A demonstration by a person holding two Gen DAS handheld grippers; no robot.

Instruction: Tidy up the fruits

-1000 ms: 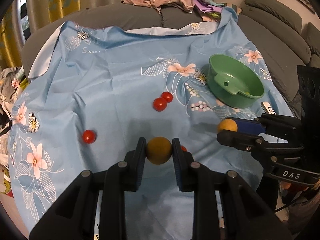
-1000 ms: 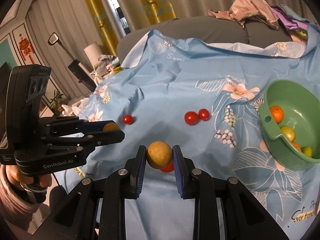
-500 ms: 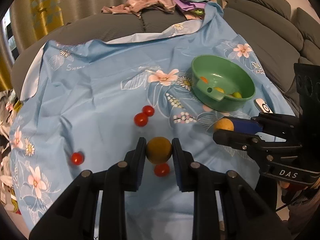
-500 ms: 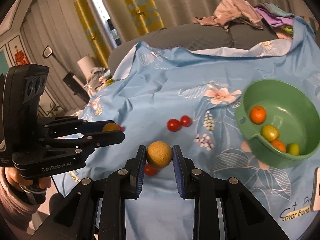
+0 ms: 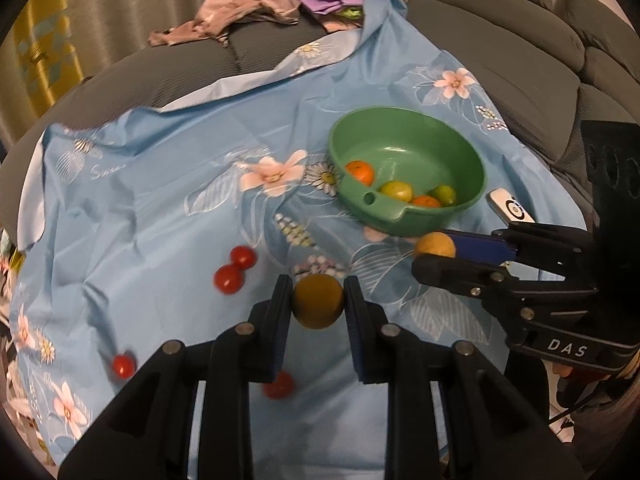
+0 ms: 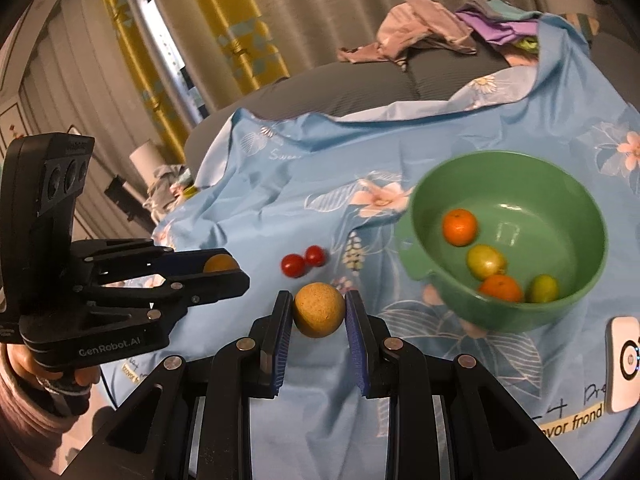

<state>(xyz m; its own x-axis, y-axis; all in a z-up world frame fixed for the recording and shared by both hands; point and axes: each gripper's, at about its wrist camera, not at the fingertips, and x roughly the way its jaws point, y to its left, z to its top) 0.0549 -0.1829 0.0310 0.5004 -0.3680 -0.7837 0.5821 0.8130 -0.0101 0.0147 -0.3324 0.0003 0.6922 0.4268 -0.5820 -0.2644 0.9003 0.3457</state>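
Here the left gripper (image 5: 318, 300) is clamped on a brownish-yellow ball (image 5: 318, 300), held above the blue floral cloth (image 5: 160, 200). The right gripper (image 6: 319, 315) likewise pinches a tan ball (image 6: 319, 315) between its blue pads. The green bowl (image 6: 580, 200) sits on the cloth beyond both grippers and holds two orange and two yellow-green fruits. Four red tomatoes lie on the cloth left of the bowl, a touching pair (image 5: 234, 268) nearest it.
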